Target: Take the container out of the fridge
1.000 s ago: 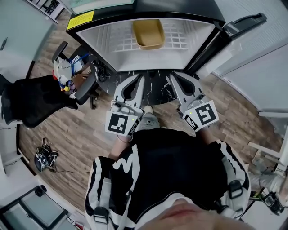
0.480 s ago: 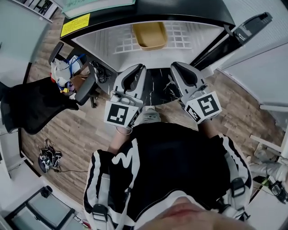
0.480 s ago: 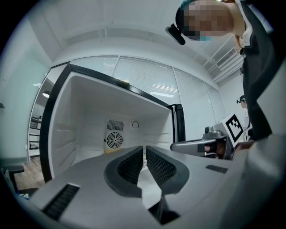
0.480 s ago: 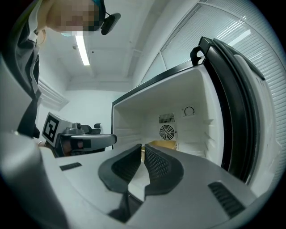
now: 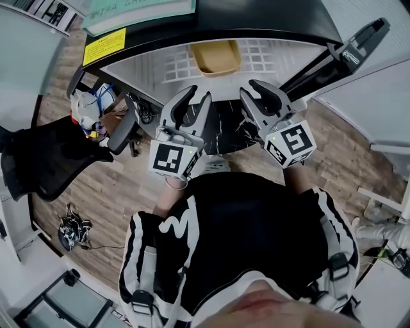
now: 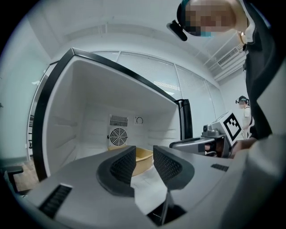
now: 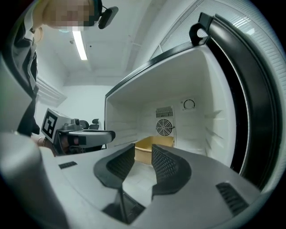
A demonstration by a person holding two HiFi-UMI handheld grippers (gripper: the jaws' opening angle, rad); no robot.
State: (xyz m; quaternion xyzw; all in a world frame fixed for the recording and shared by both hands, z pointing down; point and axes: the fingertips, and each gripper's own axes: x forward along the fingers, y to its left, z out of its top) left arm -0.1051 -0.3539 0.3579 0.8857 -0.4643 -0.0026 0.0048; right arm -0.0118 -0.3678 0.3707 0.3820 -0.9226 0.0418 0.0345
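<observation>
The left gripper point(image 5: 192, 97) points level into the open fridge point(image 5: 269, 19). Its jaws have just been opening and stand part-way apart with nothing between them, probably to take one side of the tan container point(image 5: 216, 56), which sits well ahead and slightly to its right, deep on the white shelf. The right gripper point(image 5: 256, 90) mirrors it, jaws likewise just parted and empty with the container ahead-left, which suggests a two-sided grasp.

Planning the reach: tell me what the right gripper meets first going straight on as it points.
Probably the yellow container, framed between the jaws of the right gripper, which have just been opening and hold nothing. Nothing shows before it, though depth is unclear.
</observation>
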